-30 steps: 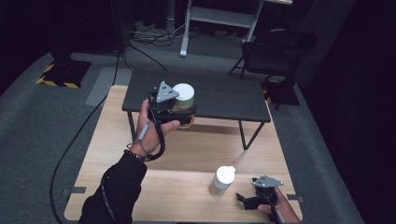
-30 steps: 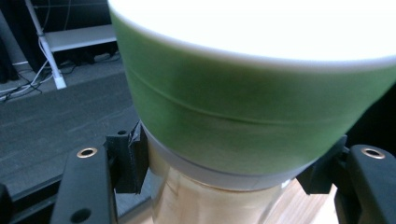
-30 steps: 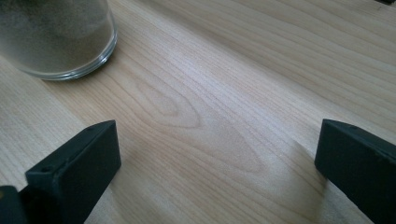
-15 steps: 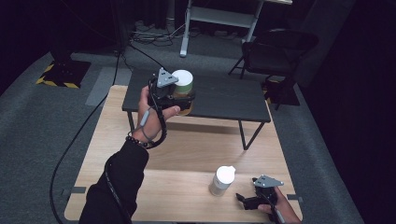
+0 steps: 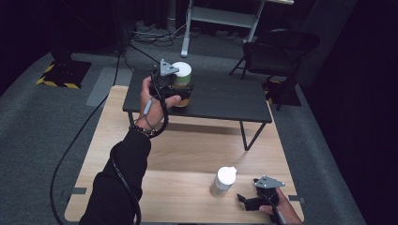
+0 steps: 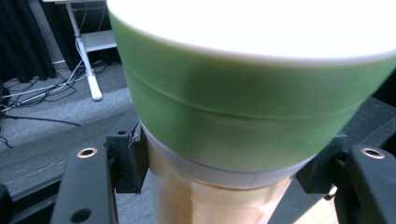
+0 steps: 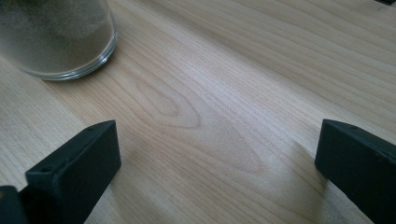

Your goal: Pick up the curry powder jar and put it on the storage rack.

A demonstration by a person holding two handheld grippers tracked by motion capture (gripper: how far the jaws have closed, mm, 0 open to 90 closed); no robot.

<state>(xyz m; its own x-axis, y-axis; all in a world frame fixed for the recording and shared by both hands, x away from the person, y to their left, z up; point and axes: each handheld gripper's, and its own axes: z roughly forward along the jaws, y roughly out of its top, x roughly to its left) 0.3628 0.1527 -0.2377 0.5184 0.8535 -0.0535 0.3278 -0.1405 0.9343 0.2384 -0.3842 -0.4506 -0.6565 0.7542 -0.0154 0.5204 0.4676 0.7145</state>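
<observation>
My left gripper (image 5: 180, 90) is shut on a jar with a green-banded white lid (image 5: 181, 74), held over the near left part of the black low table (image 5: 225, 101). In the left gripper view the jar (image 6: 243, 116) sits between both jaws, its amber body below the lid. My right gripper (image 5: 246, 201) rests open low on the wooden table (image 5: 187, 154) at the front right. A second glass jar with a white lid (image 5: 222, 181) stands just left of it; its base (image 7: 56, 37) shows at the upper left of the right gripper view, outside the jaws.
A dark chair (image 5: 277, 51) stands behind the black table at the right. A white desk frame (image 5: 220, 18) and cables lie on the grey floor at the back. A yellow-black striped base (image 5: 63, 72) sits at far left.
My left gripper has carried the green-lidded jar away from me and slightly right, toward the black table. The right gripper and the white-lidded jar have stayed put.
</observation>
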